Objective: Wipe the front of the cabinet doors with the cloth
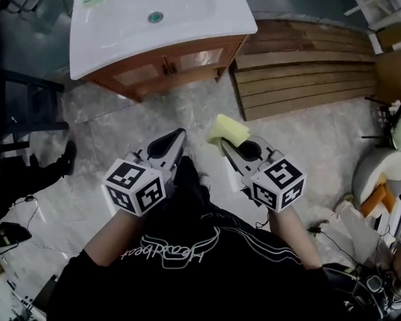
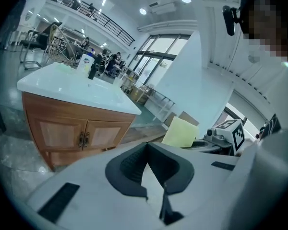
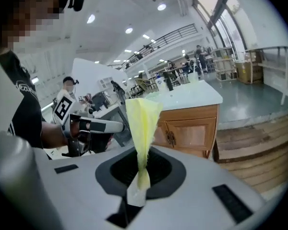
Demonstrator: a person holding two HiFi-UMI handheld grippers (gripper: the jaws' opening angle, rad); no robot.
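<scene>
Head view: left gripper (image 1: 176, 139) jaws clenched together, nothing between. Wooden cabinet doors (image 1: 167, 69) well ahead of both jaws, closed, under white counter (image 1: 120, 29). Right gripper (image 1: 226, 143) just beside left, jaws grasping yellow cloth (image 1: 228, 130); cloth stands up past jaw tips, well apart from doors.

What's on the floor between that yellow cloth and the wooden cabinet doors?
Nothing. In the head view, only bare marbled floor separates the cloth from the cabinet doors.
</scene>
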